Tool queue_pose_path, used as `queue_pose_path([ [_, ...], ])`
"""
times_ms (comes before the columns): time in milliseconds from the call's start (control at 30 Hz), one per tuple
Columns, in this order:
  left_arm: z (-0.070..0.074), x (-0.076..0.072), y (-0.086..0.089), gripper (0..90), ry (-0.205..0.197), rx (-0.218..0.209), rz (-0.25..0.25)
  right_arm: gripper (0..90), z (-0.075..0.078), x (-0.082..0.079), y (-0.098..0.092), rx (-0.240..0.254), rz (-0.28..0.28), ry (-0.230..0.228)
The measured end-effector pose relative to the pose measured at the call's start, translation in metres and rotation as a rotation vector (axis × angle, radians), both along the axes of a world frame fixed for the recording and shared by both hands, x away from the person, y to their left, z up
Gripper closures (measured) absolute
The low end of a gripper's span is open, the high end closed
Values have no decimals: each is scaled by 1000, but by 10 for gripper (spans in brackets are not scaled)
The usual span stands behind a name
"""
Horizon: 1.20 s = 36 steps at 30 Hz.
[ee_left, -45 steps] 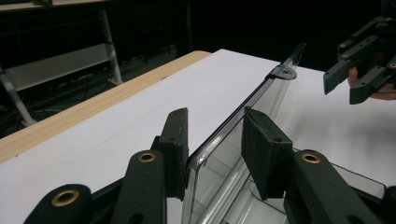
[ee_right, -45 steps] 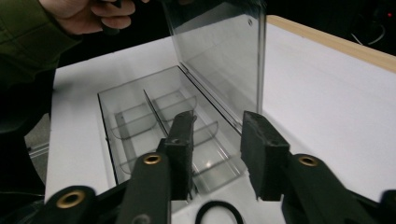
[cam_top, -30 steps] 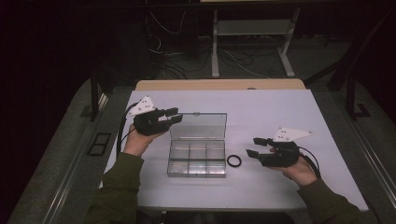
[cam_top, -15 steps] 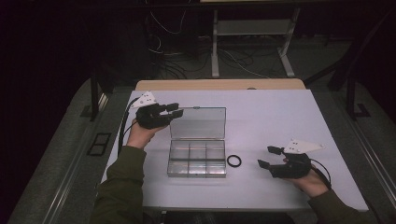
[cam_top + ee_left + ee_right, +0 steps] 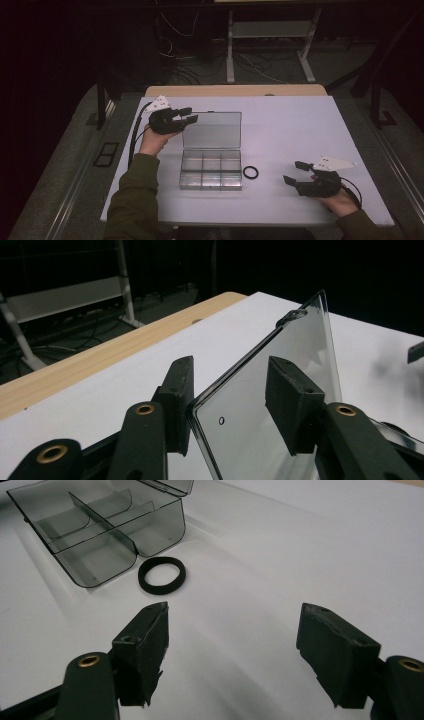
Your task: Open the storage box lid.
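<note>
A clear plastic compartment box (image 5: 211, 172) lies open at mid-table, its lid (image 5: 215, 129) standing upright at the far side. My left gripper (image 5: 188, 115) is at the lid's upper left corner. In the left gripper view the lid (image 5: 240, 440) runs between the jaws of the left gripper (image 5: 230, 390): one pad lies against its edge, the other stands apart, and the jaws have just been opening. A black ring (image 5: 244, 172) lies right of the box. My right gripper (image 5: 292, 173) hovers low near the table's front right, empty, its jaws having just opened wider. In the right gripper view, the ring (image 5: 142, 576) and box (image 5: 100, 555) lie beyond the right gripper (image 5: 235, 630).
The white table (image 5: 300, 130) ends in a wooden strip (image 5: 235, 90) at the far side. Beyond it, metal frame legs (image 5: 230, 55) and cables lie on the dark floor. The cables of both grippers trail beside the hands.
My right hand has drawn back to the right and toward the near edge, sinking, with its jaws spreading. The left gripper stayed by the lid's corner. The ring and box have not moved.
</note>
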<state>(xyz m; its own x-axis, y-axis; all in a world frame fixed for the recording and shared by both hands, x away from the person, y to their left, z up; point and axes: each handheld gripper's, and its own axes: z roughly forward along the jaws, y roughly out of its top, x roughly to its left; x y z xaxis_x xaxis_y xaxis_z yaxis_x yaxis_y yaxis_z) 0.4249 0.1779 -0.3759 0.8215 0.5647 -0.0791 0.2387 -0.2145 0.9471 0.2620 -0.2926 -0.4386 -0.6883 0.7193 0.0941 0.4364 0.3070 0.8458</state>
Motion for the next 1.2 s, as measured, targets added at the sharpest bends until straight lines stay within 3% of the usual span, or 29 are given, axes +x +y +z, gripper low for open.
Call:
queue_pose_path([
  [300, -6, 7, 0, 510, 7, -1, 41, 278, -1, 0, 2, -7, 5, -2],
  [667, -14, 15, 0, 494, 26, -7, 54, 277, -3, 2, 1, -18, -5, 7],
  [933, -18, 25, -2, 473, 71, 24, 55, 276, -4, 1, 0, -17, -18, 4],
  [1200, -30, 35, -4, 429, 123, 27, 67, 276, -4, 2, -1, -15, -22, 8],
])
